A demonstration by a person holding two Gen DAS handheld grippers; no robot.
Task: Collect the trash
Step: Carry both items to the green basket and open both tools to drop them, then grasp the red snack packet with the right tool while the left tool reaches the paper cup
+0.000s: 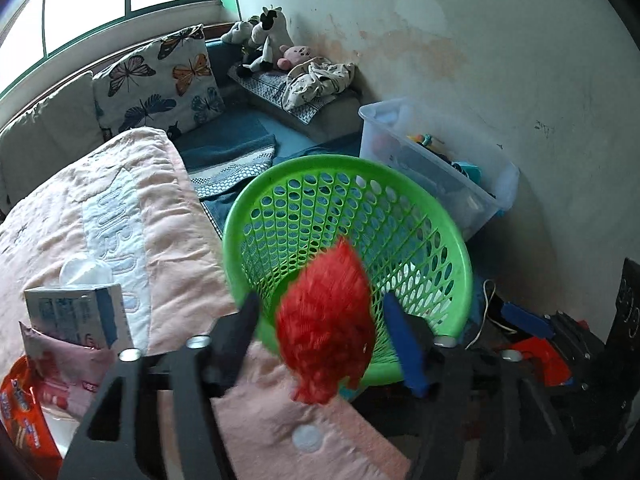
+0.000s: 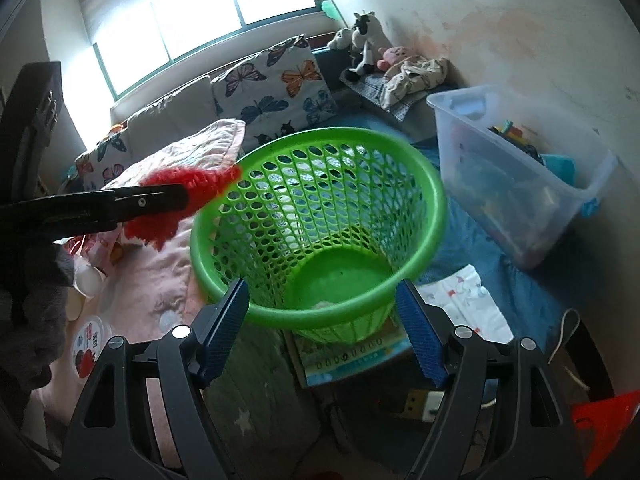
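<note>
Bin [image 2: 520, 184] beside basket [image 2: 320, 148], maybe touching.

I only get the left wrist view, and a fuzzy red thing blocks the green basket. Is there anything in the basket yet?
Observer: In the right wrist view, the green basket's floor shows one small pale scrap and nothing else.
Operator: Is the red thing over the opening?
Observer: Side-on, the fuzzy red thing is at the rim's left edge, by the left gripper's tip, not over the middle.
Operator: What is the other hand doing?
Observer: The right gripper points at the basket, jaws wide apart and empty.
</note>
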